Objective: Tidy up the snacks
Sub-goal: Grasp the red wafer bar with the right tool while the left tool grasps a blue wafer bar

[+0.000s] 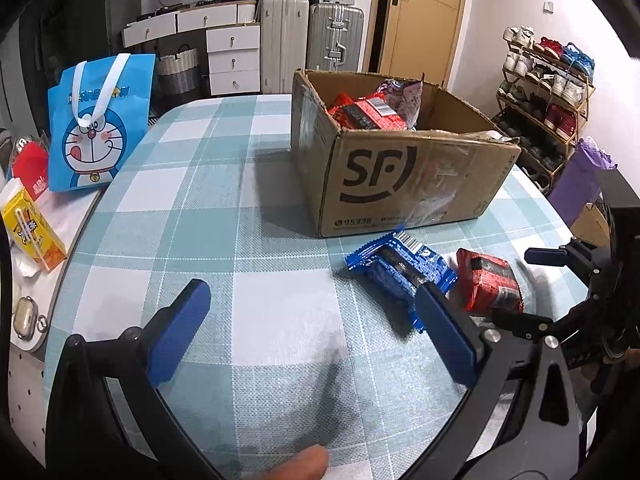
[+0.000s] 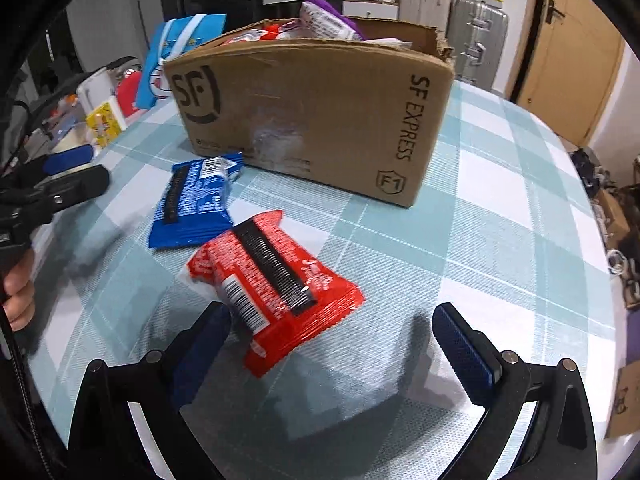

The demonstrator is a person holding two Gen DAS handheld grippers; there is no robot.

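A blue snack pack (image 1: 400,268) and a red snack pack (image 1: 490,284) lie side by side on the checked tablecloth, in front of an open cardboard box (image 1: 400,176) marked SF. Inside the box are red packs (image 1: 368,114) and a purple one (image 1: 404,92). My left gripper (image 1: 312,290) is open over bare cloth, its right finger just short of the blue pack. My right gripper (image 2: 330,316) is open, with the red pack (image 2: 272,284) partly between its fingers, close to the left one. Beyond lie the blue pack (image 2: 196,200) and the box (image 2: 312,108).
A blue cartoon tote bag (image 1: 96,120) and a yellow drink carton (image 1: 32,232) stand on a side surface to the left. Suitcases (image 1: 336,36), drawers and a door are behind the table; a shoe rack (image 1: 548,108) is on the right. A person's hand (image 2: 18,292) is at the left edge.
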